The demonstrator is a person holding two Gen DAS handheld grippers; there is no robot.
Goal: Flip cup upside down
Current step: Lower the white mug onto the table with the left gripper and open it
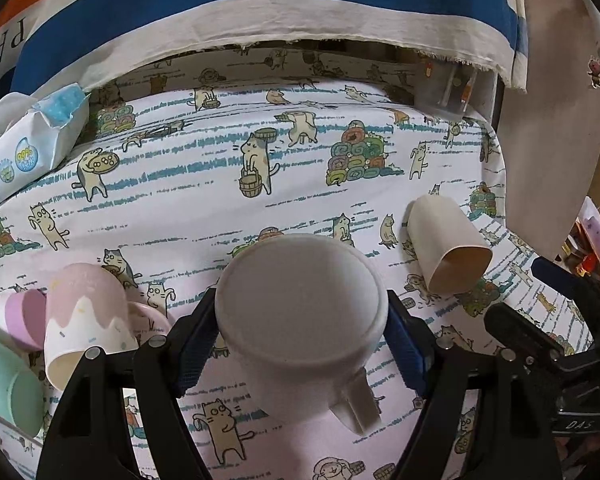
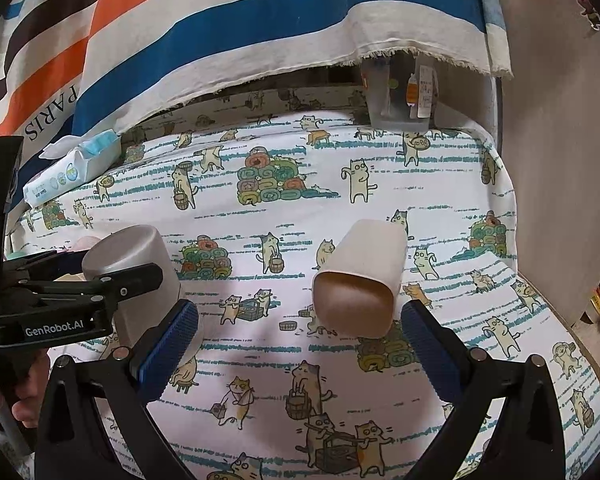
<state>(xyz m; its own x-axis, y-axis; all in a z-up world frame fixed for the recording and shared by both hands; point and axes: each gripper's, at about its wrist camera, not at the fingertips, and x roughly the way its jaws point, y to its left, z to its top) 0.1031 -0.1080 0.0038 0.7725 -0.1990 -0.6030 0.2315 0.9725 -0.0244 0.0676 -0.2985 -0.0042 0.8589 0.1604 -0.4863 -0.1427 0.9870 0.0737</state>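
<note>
The white mug point(image 1: 300, 320) sits clamped between the blue pads of the left gripper point(image 1: 302, 340), its flat base turned up toward the camera and its handle point(image 1: 360, 408) pointing down and back toward the gripper body. From the right wrist view the same mug point(image 2: 136, 276) stands bottom-up, with the left gripper point(image 2: 120, 292) closed across its side; whether its rim touches the cloth there cannot be told.

Ahead of the left claw and to its right, a cream cup point(image 1: 446, 242) lies on its side on the cat-print tablecloth point(image 1: 220, 184), its open mouth facing the camera. That cup point(image 2: 360, 276) lies just ahead of the right gripper point(image 2: 300, 348), between the lines of its two fingers but beyond the pads; the jaws stand wide apart and hold nothing.

To the left of the left claw, close beside its finger, a pink-and-white cup point(image 1: 84, 320) lies tipped over, with a lilac cup point(image 1: 26, 318) beyond it and a mint-green cup point(image 1: 8, 384) at the frame edge. Far ahead on the left rests a pack of wet wipes point(image 1: 28, 148). A striped cloth point(image 1: 260, 8) hangs above the table's far edge, and a clear plastic container point(image 2: 400, 92) stands beneath it, far ahead of the right claw.
</note>
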